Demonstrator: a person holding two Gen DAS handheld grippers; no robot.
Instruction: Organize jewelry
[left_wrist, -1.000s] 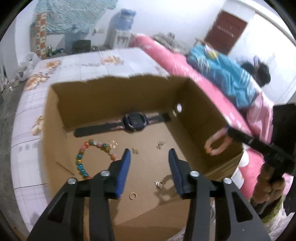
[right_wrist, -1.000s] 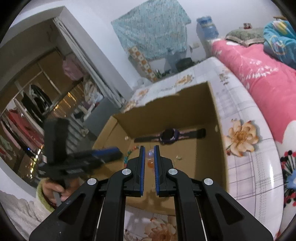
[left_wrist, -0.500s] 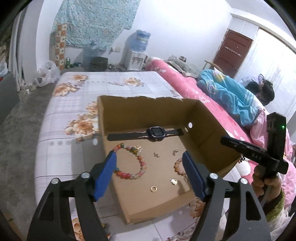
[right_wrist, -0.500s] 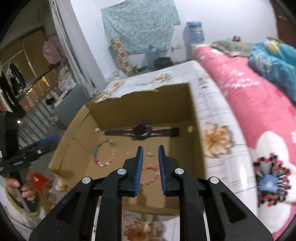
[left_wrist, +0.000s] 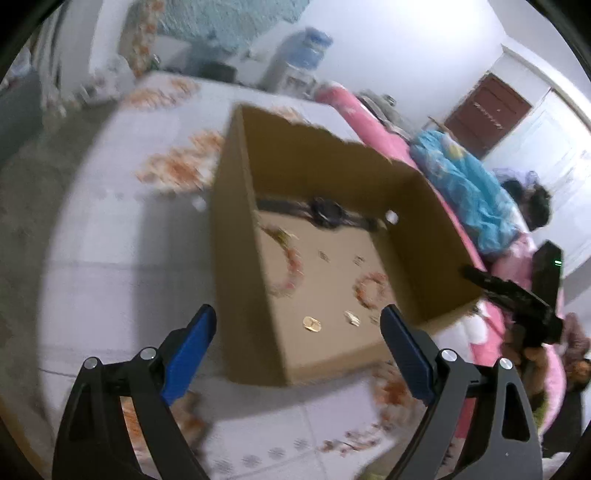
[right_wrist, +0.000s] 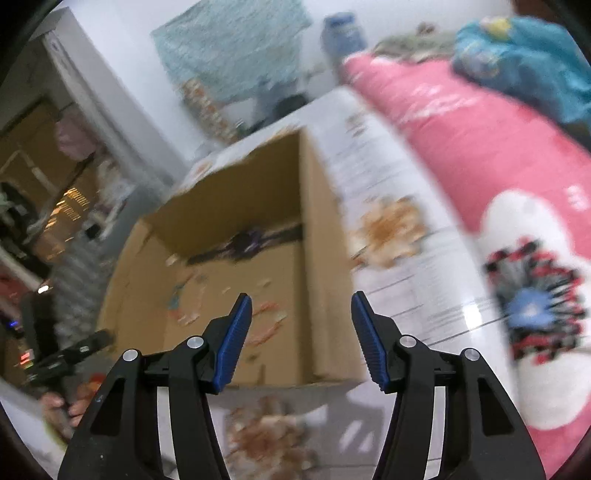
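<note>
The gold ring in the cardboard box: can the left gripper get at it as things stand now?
Probably yes. The gold ring lies alone on the floor of the open-topped cardboard box, near the front wall. The left gripper, empty with jaws opening, is outside that wall, so it must come over the wall from above.

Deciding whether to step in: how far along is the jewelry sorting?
Done: watch, two bead bracelets, rings and small pieces lie in the cardboard box. In hand: nothing; the left hand-held gripper and right hand-held gripper are opening, empty. Left: no loose jewelry visible outside the box.
</note>
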